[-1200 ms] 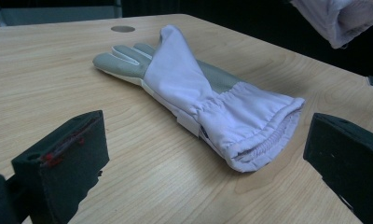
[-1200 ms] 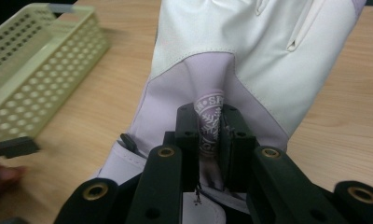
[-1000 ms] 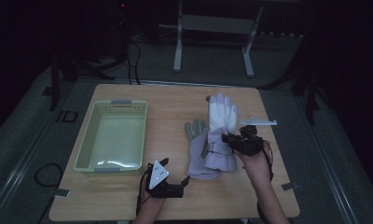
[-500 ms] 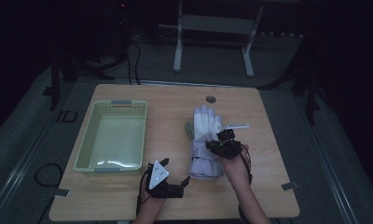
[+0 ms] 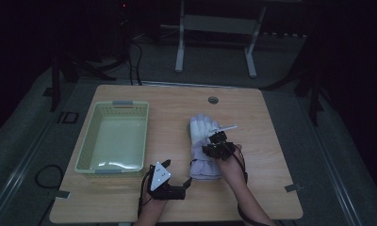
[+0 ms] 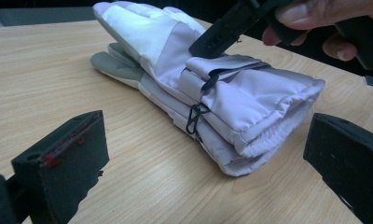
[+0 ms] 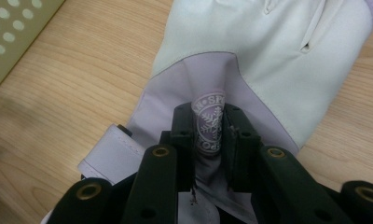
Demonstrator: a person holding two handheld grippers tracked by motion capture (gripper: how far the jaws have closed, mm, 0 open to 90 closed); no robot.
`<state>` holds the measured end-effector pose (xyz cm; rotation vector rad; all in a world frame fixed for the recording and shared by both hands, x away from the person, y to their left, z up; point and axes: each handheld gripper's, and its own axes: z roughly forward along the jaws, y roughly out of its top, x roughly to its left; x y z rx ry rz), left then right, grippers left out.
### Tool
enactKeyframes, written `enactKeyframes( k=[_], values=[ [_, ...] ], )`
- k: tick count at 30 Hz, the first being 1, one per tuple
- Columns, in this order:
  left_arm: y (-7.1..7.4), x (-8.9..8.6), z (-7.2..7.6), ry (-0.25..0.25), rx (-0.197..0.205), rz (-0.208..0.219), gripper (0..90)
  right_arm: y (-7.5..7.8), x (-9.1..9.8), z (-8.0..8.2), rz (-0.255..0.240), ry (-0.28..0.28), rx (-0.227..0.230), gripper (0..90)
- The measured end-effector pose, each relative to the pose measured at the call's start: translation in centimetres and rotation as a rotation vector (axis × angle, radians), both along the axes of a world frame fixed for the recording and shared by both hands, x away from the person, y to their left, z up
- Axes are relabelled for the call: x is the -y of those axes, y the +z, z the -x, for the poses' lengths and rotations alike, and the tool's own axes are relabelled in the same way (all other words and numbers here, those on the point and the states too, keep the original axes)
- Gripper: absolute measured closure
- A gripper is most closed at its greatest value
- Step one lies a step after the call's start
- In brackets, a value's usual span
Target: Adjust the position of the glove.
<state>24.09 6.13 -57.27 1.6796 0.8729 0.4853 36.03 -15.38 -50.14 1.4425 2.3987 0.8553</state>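
Two padded winter gloves lie stacked on the wooden table, a white and lilac one (image 5: 200, 134) (image 6: 175, 42) on top of a grey-palmed one (image 6: 114, 65). My right gripper (image 5: 216, 145) (image 7: 211, 135) points down onto the top glove (image 7: 268, 56). It is shut on a pinched fold of lilac fabric bearing a snowflake logo, and its jaws have just been opening slightly with that fold still between them. My left gripper (image 5: 186, 184) (image 6: 203, 154) rests low near the table's front edge, open, its two jaws standing wide on either side of the glove cuffs without touching them.
A pale green perforated basket (image 5: 87, 148) (image 7: 12, 28) stands empty on the left half of the table. A small round grommet (image 5: 213, 100) sits near the far edge. Bare wood lies to the right of the gloves.
My right gripper has come nearer and lower with the white glove, laying it over the grey-palmed one. The left gripper has stayed where it was.
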Motion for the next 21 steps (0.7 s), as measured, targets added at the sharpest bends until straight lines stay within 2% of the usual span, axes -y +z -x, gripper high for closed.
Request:
enactKeyframes(
  k=[4, 7, 10, 11, 13, 14, 16, 17, 18, 20, 21],
  values=[
    [0.0, 0.0, 0.0, 0.001, 0.0, -0.002, 0.0, -0.2, -0.2, -0.2, 0.027, 0.029, 0.01, 74.2],
    [0.0, 0.0, 0.0, 0.001, 0.0, 0.0, 0.0, -0.2, -0.1, -0.2, 0.021, 0.039, 0.019, 68.1],
    [0.0, 0.0, 0.0, 0.003, 0.001, -0.006, 0.0, 0.1, 0.7, 0.0, -0.029, 0.059, 0.051, 54.6],
    [0.0, 0.0, 0.0, 0.01, 0.0, -0.01, 0.0, 0.2, 1.0, 0.1, -0.054, 0.067, 0.076, 46.2],
    [0.0, 0.0, 0.0, 0.016, -0.001, -0.01, 0.0, 0.3, 1.5, 0.3, -0.066, 0.102, 0.14, 31.3],
    [0.0, 0.0, 0.0, 0.017, -0.002, -0.009, 0.0, 0.2, 1.7, 0.4, -0.074, 0.108, 0.145, 22.0],
    [0.0, 0.0, 0.0, 0.021, -0.003, -0.01, 0.0, 0.3, 2.1, 0.5, -0.113, 0.153, 0.137, 18.3],
    [0.0, 0.0, 0.0, 0.021, -0.003, -0.01, 0.0, 0.3, 2.1, 0.5, -0.113, 0.153, 0.137, 18.3],
    [0.0, 0.1, 0.0, 0.032, -0.005, -0.015, 0.0, 0.4, 2.5, 0.7, -0.149, 0.198, 0.136, 14.4],
    [0.0, 0.2, 0.0, 0.041, -0.005, -0.02, 0.0, 0.5, 2.9, 0.9, -0.156, 0.231, 0.171, 14.5],
    [0.0, 0.2, 0.0, 0.037, -0.006, -0.019, 0.0, 0.6, 3.3, 1.0, -0.176, 0.252, 0.176, 14.2]
  ],
)
